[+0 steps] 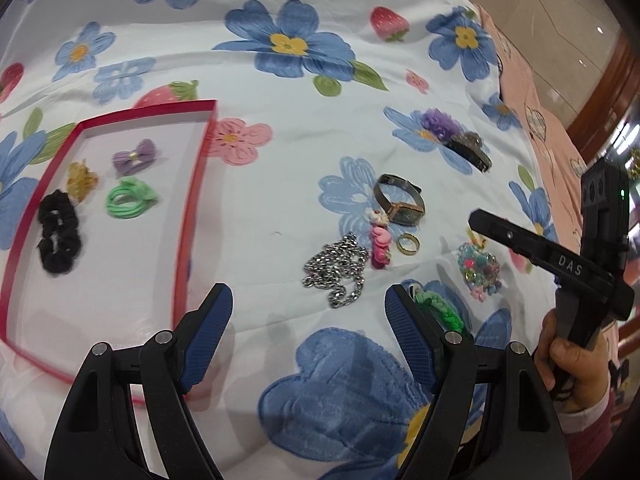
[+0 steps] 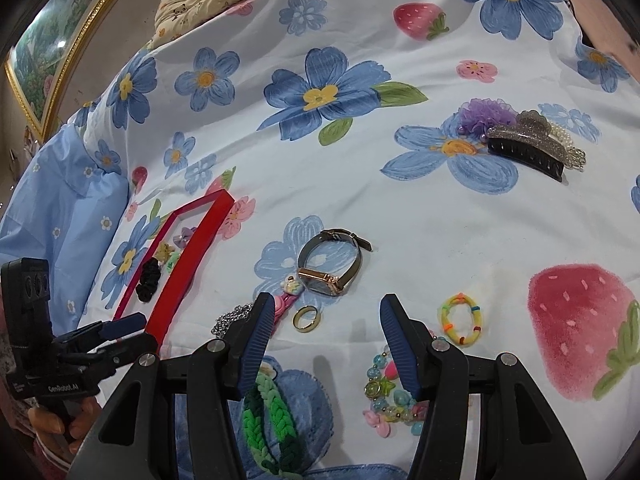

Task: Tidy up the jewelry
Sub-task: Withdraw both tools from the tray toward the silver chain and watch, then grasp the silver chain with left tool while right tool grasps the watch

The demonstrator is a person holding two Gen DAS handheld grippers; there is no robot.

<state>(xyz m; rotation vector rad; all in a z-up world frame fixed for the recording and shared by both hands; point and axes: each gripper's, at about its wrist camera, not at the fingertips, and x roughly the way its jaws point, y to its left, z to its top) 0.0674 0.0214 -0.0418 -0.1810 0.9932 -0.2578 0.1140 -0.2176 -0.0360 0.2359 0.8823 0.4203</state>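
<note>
Landmark: shallow red-rimmed cardboard tray [image 1: 202, 168], white inside, on the flower-and-strawberry bedsheet [image 1: 280, 200]

Inside the tray: black fabric scrunchie [image 1: 59, 236]; yellow fabric flower piece [image 1: 81, 180]; lilac ribbon bow with a pearl centre [image 1: 134, 157]; bundle of mint-green elastic hair ties [image 1: 130, 200]

Outside the tray, on its open-sheet side:
- silver curb-link chain [image 1: 338, 268], heaped, nearest the tray wall
- pink cartoon-charm hair clip [image 1: 380, 246], touching the chain's far side
- plain gold ring [image 1: 408, 243], just beyond the clip
- rose-gold square watch on a grey mesh strap [image 1: 400, 202], behind clip and ring
- green braided fabric band [image 2: 272, 412], near side
- multicoloured plastic bead bracelet [image 2: 392, 396], further from the tray than the band
- yellow elastic tie with coloured wraps [image 2: 460, 320], well apart from the tray
- purple tulle pom, glitter-and-black claw clip [image 2: 528, 148] and pearl strand, farthest out, bunched together

Tongs: left gripper [image 1: 308, 312] spread, empty, over bare sheet between tray wall and chain; right gripper [image 2: 320, 320] partly spread, empty, above the ring

Risks:
- ring lies flat on soft cloth: pads may pinch sheet or flick the ring away
- chain, clip and ring crowd together: a grab may snag the chain and drag it
- left jaw close to the tray wall: a nudge could shift the light tray
- both tools work the same patch: collision likely
</note>
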